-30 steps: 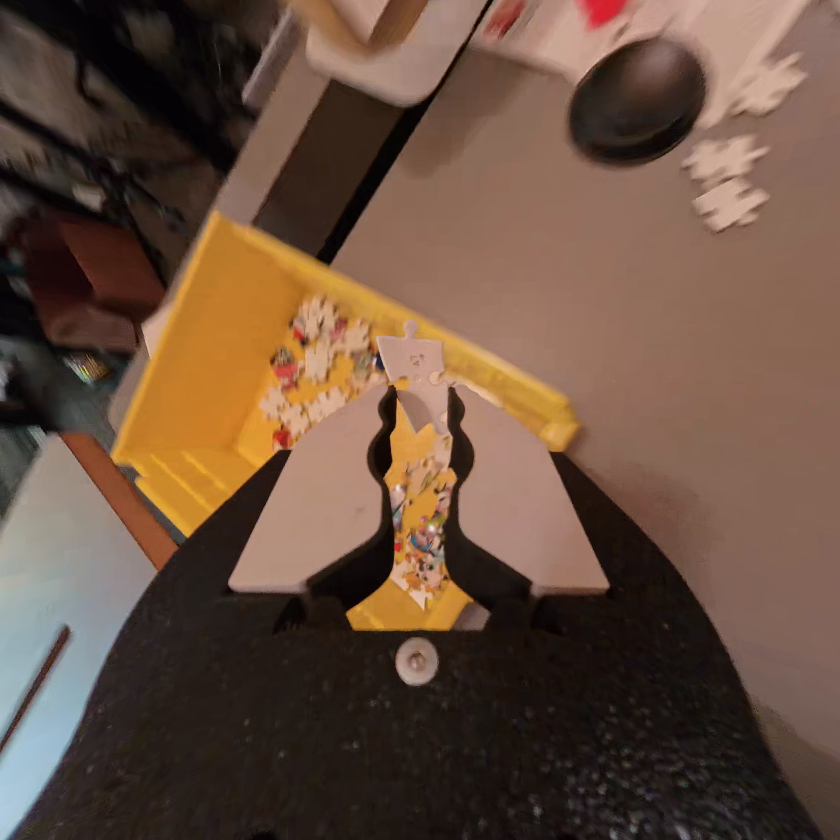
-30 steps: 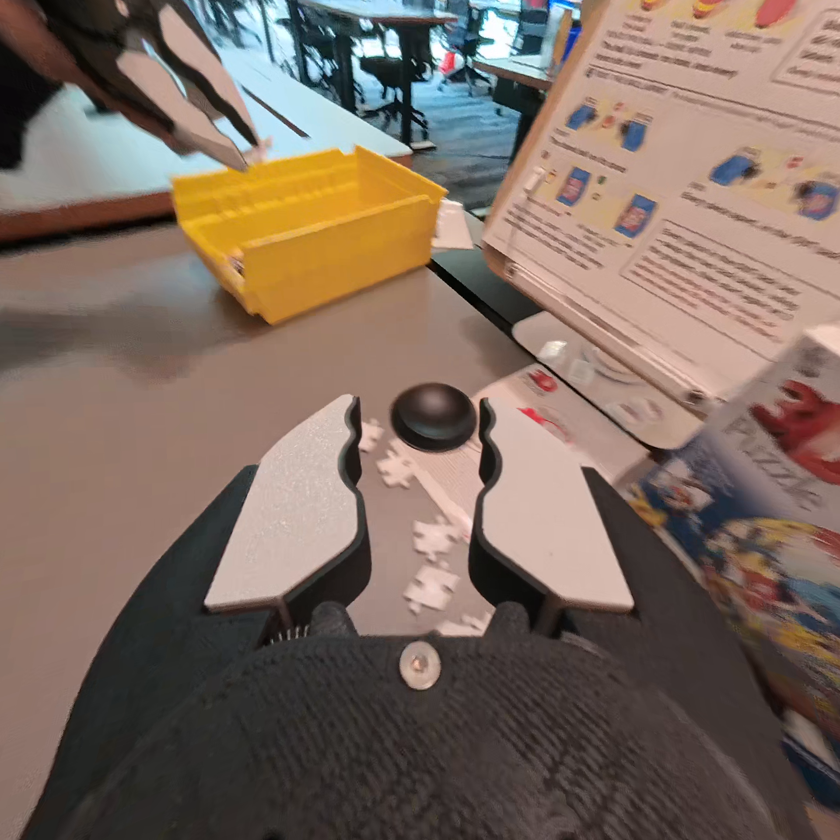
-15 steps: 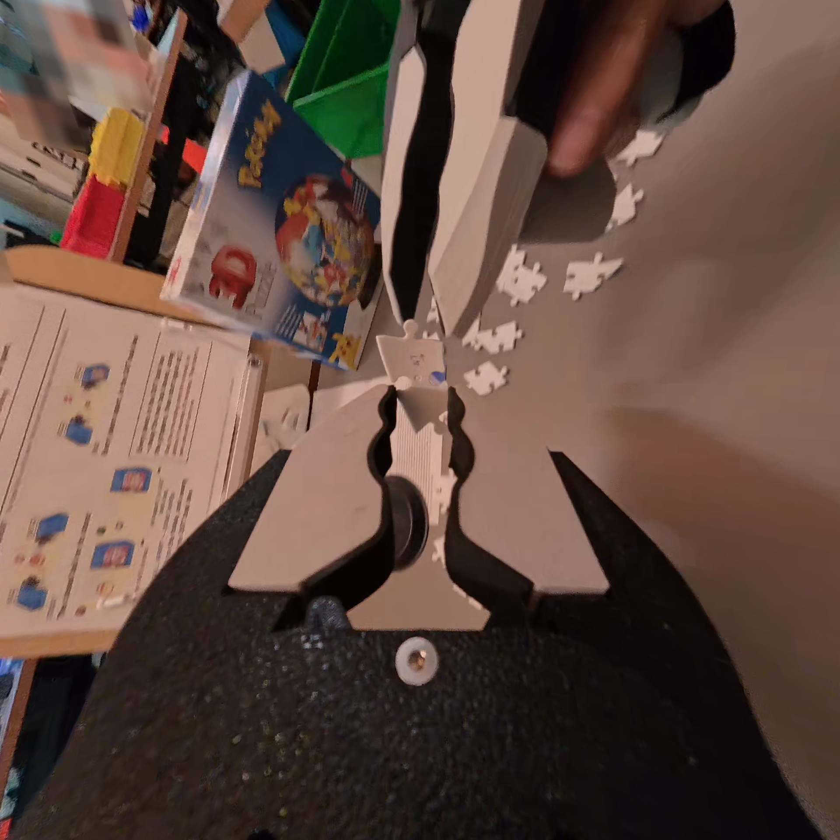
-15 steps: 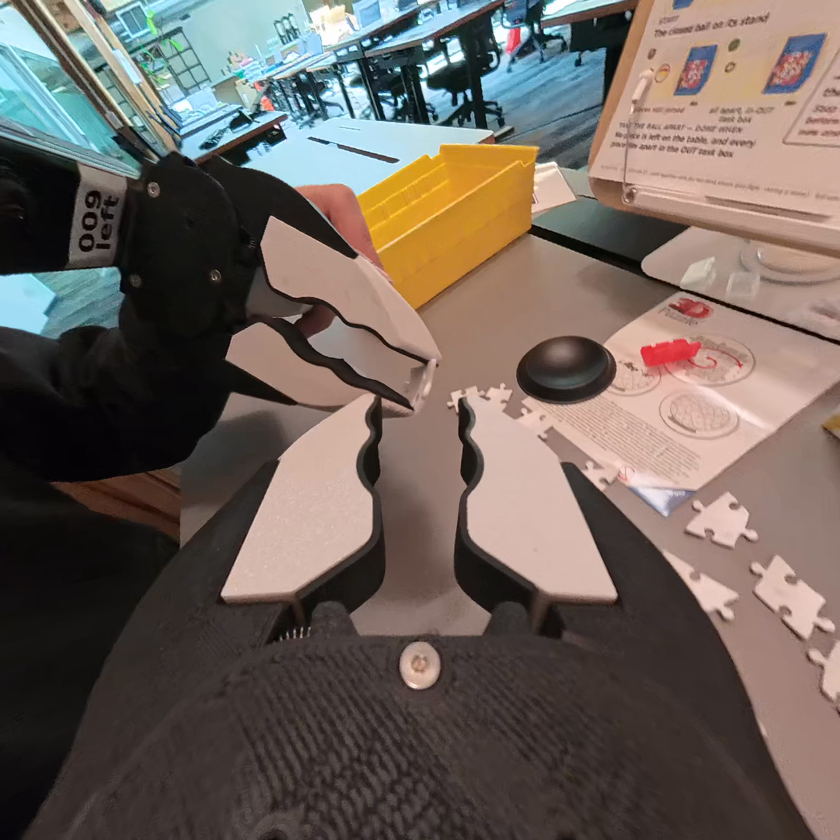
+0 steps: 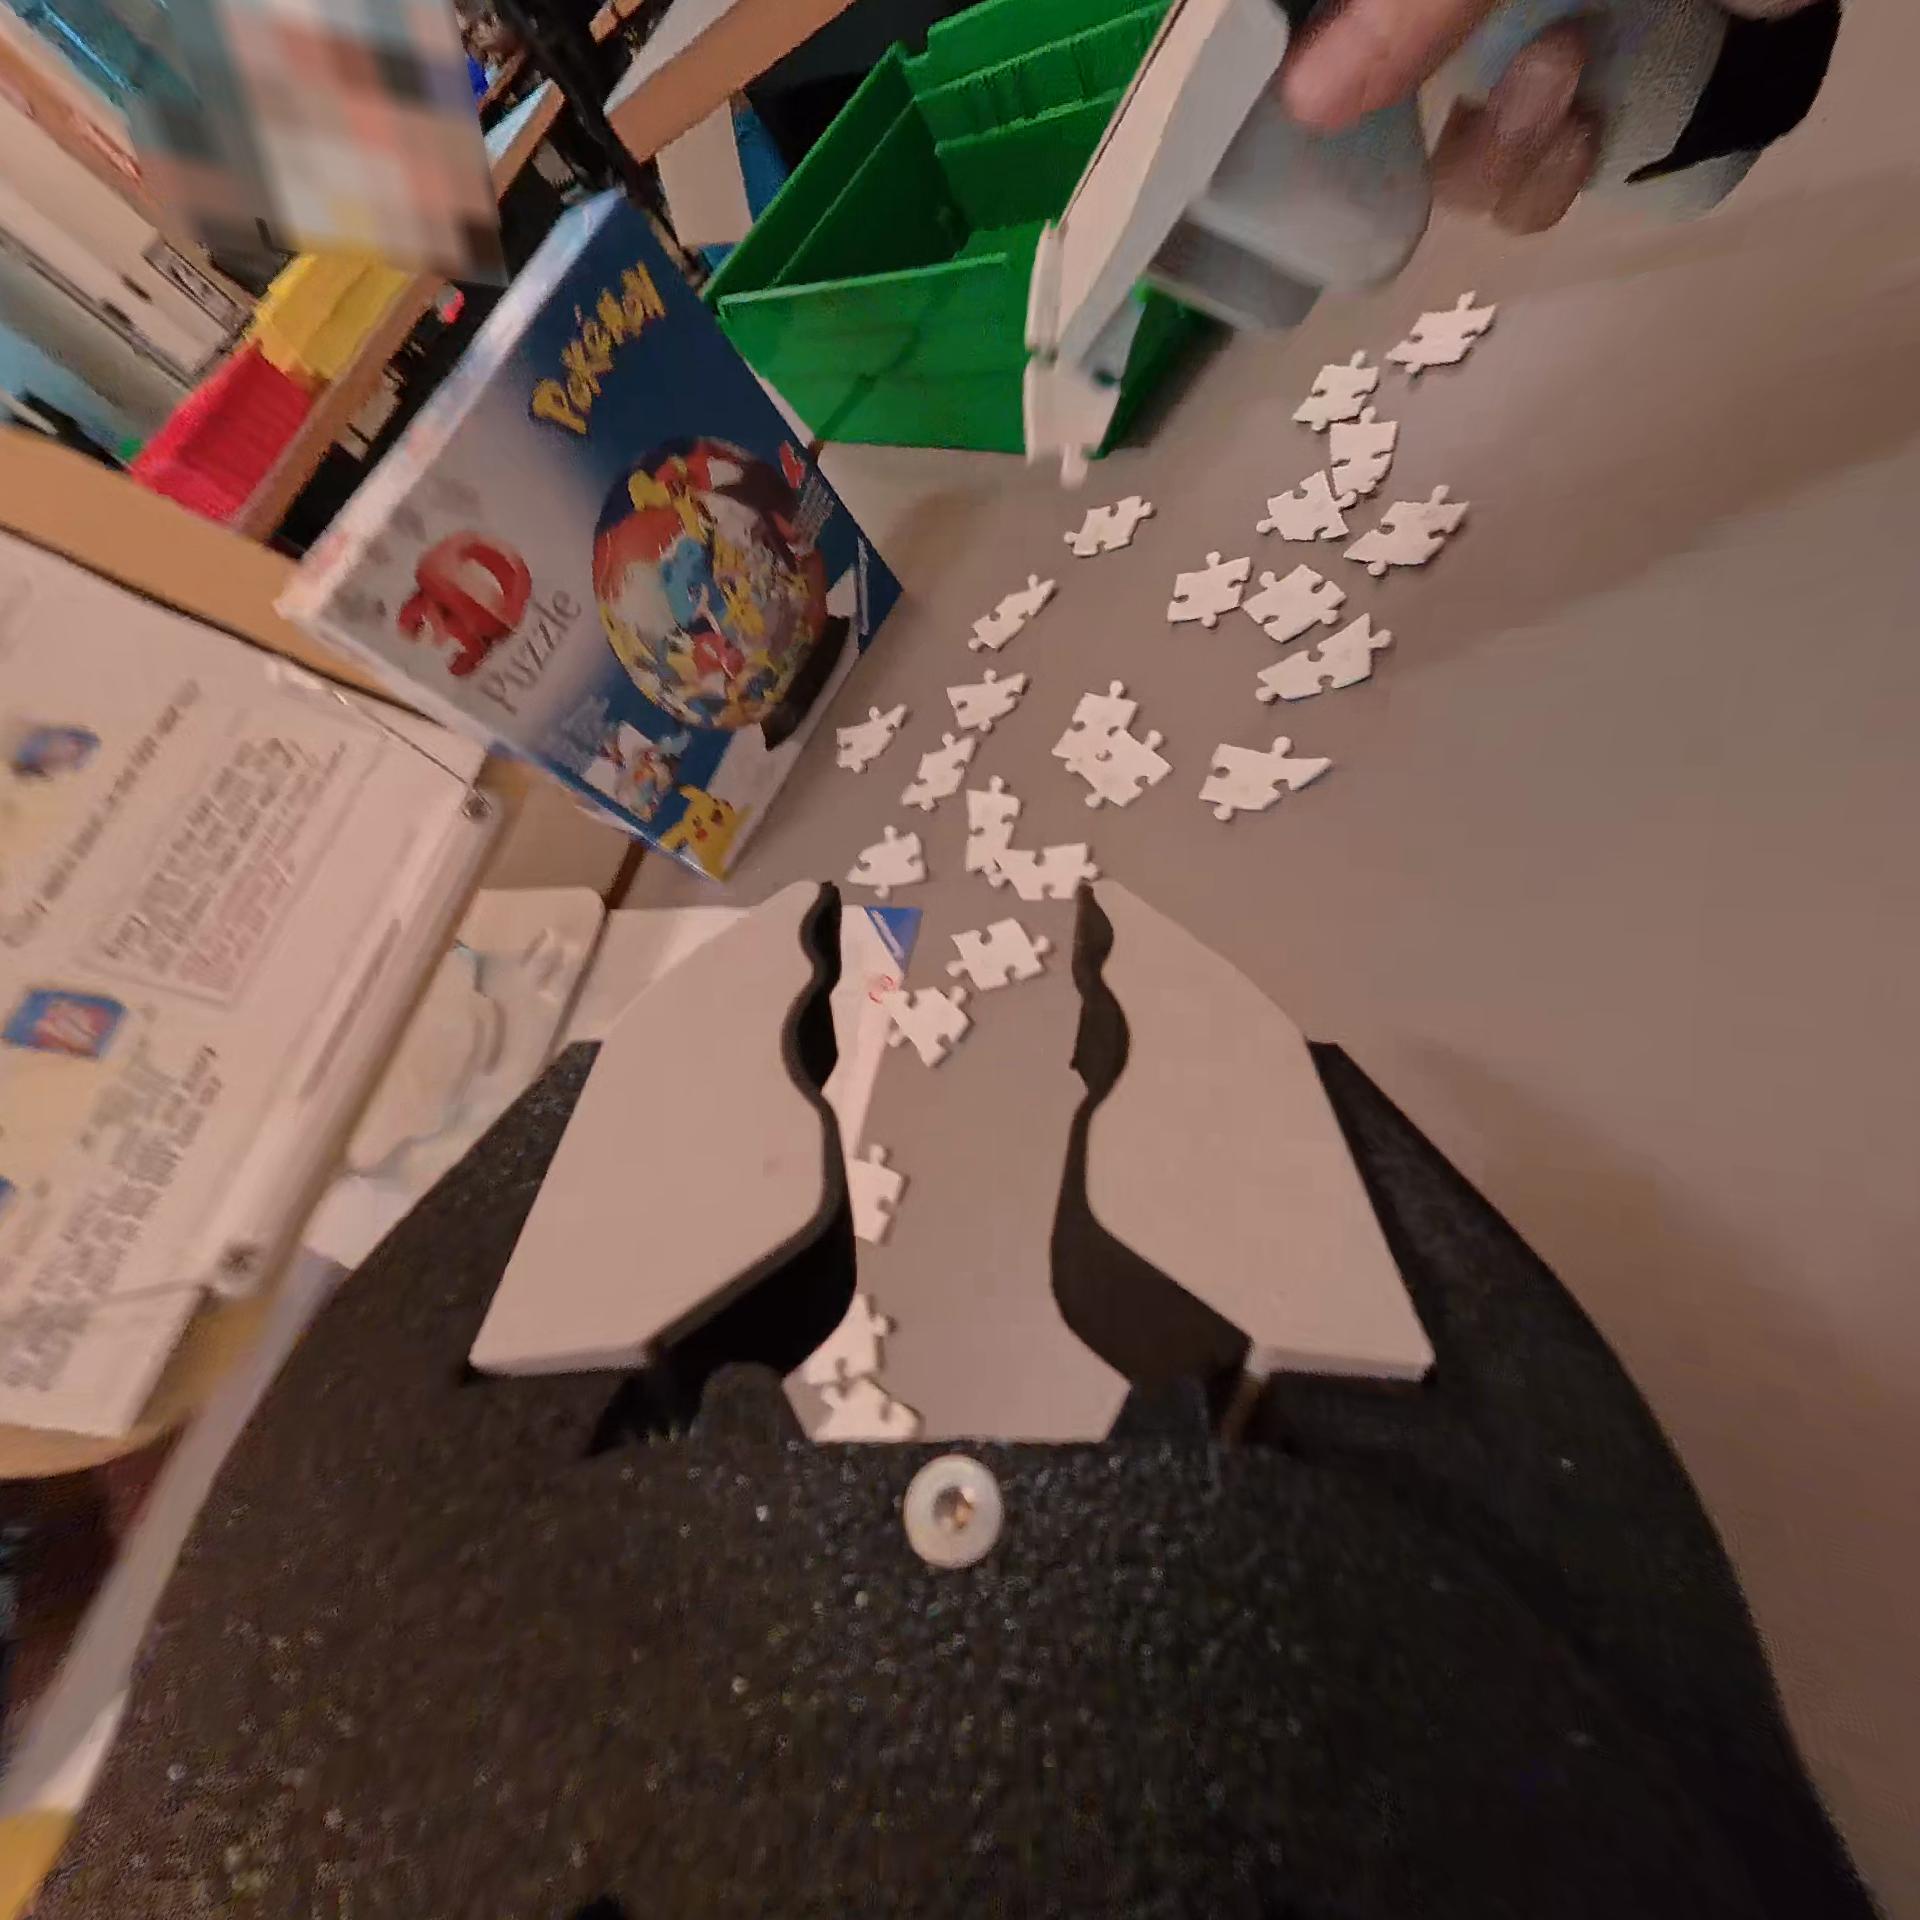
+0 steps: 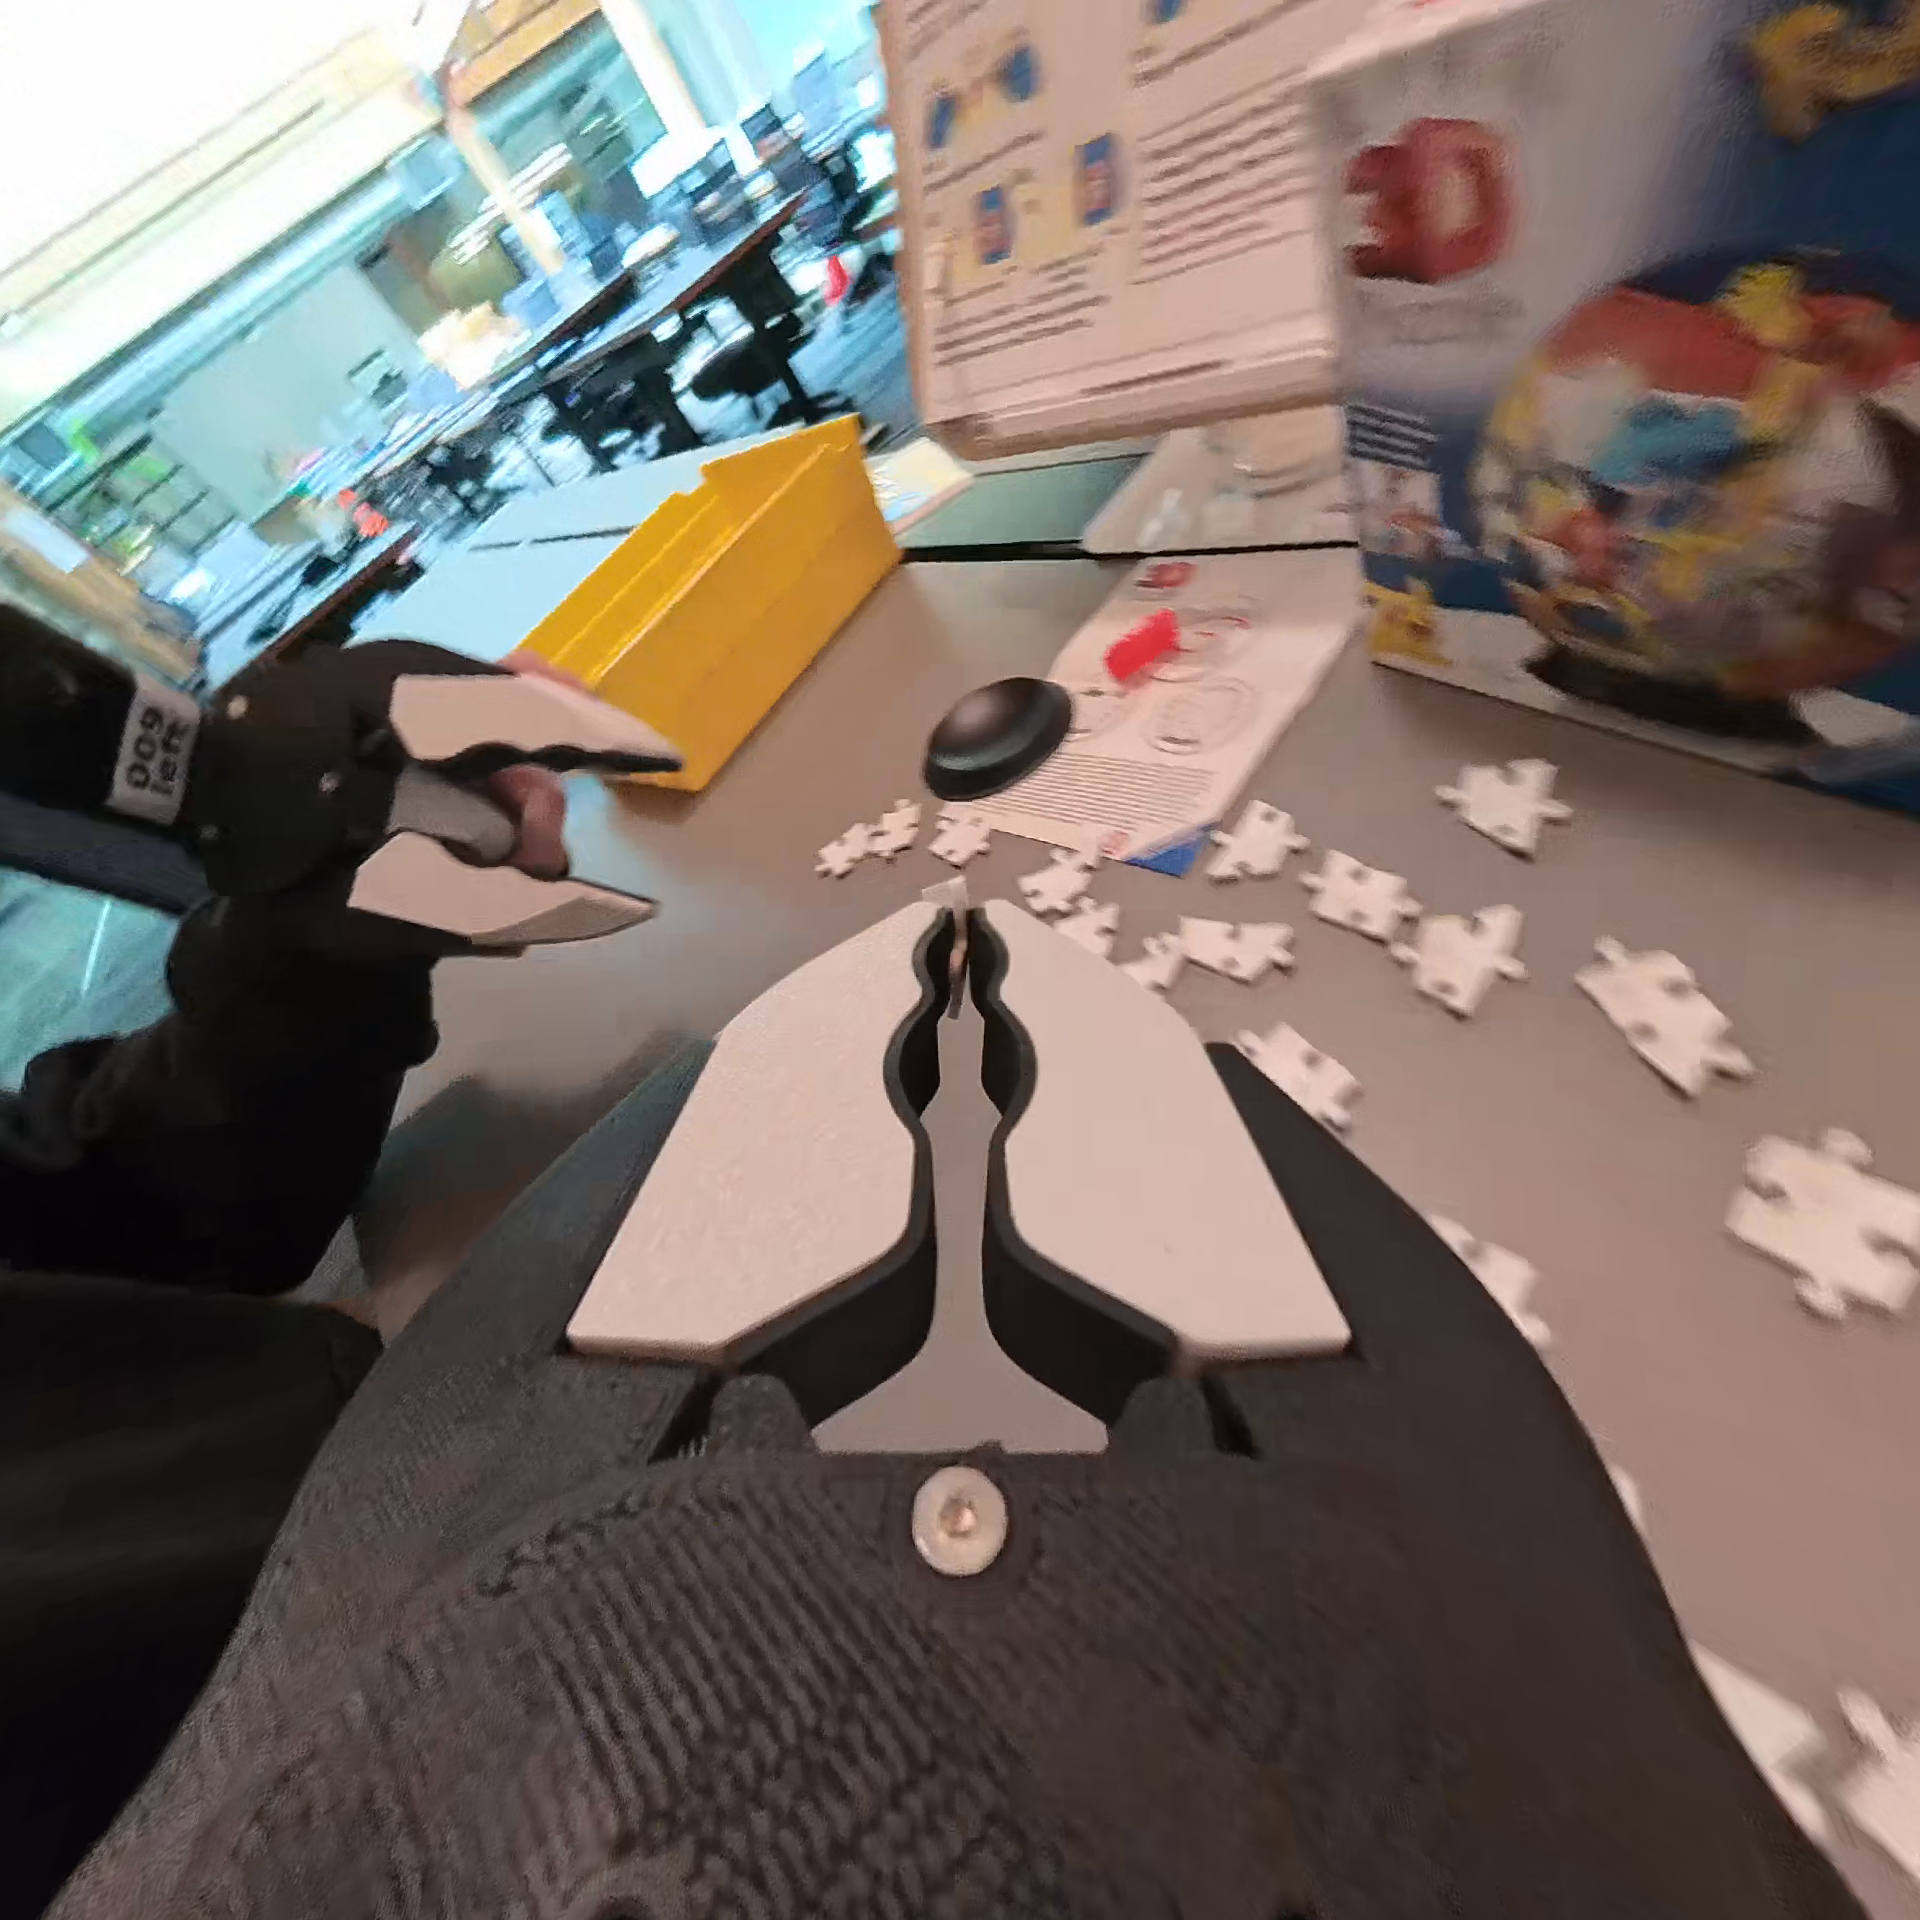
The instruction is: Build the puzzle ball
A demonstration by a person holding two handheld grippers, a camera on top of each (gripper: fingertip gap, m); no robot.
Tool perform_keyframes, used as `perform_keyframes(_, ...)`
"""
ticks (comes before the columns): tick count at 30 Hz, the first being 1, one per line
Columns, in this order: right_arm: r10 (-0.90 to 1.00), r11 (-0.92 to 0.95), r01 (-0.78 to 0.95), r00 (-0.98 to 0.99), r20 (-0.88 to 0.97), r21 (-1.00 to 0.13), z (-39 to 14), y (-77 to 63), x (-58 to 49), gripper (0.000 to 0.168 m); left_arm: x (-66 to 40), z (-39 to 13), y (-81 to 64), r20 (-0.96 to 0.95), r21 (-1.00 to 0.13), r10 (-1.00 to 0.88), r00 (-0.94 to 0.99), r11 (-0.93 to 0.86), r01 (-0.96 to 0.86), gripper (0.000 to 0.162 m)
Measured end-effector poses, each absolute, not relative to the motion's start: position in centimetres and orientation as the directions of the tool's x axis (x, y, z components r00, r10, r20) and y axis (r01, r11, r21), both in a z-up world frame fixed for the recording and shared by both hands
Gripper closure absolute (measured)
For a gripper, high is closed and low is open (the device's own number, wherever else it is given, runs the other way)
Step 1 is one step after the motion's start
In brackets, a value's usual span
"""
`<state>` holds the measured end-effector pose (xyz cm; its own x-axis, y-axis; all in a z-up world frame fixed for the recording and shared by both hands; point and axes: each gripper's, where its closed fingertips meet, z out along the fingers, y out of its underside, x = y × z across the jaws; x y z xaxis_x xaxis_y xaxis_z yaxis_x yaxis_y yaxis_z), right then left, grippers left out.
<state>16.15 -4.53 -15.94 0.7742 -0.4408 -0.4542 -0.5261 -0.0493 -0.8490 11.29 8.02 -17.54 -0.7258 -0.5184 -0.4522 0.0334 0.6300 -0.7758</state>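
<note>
My right gripper (image 6: pixel 954 914) is shut on a white puzzle piece (image 6: pixel 947 894), held edge-on at its tips above the grey table. In the left wrist view the right gripper (image 5: pixel 1070 426) hangs at the top with that piece (image 5: pixel 1070 473) poking from its tips. My left gripper (image 5: pixel 951 904) is open and empty over several loose white pieces (image 5: pixel 1112 738). In the right wrist view the left gripper (image 6: pixel 649 842) shows at the left, jaws apart, beside the right one. More pieces (image 6: pixel 1361 894) lie scattered on the table.
A black dome stand (image 6: pixel 997 732) sits on a paper leaflet (image 6: pixel 1195 727). A yellow bin (image 6: pixel 727 623) stands behind it. The blue puzzle box (image 5: pixel 623 623) and a green bin (image 5: pixel 904 312) stand at the back. A standing instruction board (image 5: pixel 156 935) is at the left.
The left gripper held the piece and brought it from the yellow bin to the right gripper. Now the right gripper has shut on the piece, and the left has opened and pulled away.
</note>
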Motion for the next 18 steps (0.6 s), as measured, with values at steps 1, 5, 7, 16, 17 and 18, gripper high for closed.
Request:
perform_keyframes(1,-0.471,-0.025,-0.539,0.750,-0.466,-0.842,-16.4,-5.8,16.4,0.166,10.9,-18.1,8.3,-0.410,-0.797,-0.537,-0.737,0.604,0.003,0.121)
perform_keyframes(5,-0.592,-0.006,-0.584,0.656,-0.468,-0.812,-19.0,-10.3,16.8,0.166,9.7,-20.4,9.0,-0.291,-0.841,-0.585,-0.757,0.534,-0.090,0.122)
perform_keyframes(7,-0.619,0.044,-0.608,0.606,-0.499,-0.793,-19.7,-12.1,16.8,0.166,9.3,-21.5,9.1,-0.275,-0.844,-0.596,-0.754,0.526,-0.109,0.123)
perform_keyframes(16,-0.664,0.142,-0.661,0.488,-0.566,-0.737,-22.0,-15.8,17.4,0.166,8.1,-24.8,9.7,-0.147,-0.866,-0.638,-0.756,0.452,-0.213,0.128)
perform_keyframes(17,-0.674,0.134,-0.667,0.480,-0.561,-0.732,-22.4,-15.8,17.6,0.166,8.1,-25.0,9.8,-0.141,-0.864,-0.641,-0.754,0.452,-0.223,0.128)
perform_keyframes(18,-0.690,0.124,-0.671,0.471,-0.549,-0.731,-22.7,-15.9,17.9,0.166,8.0,-25.3,10.0,-0.137,-0.862,-0.645,-0.752,0.452,-0.231,0.128)
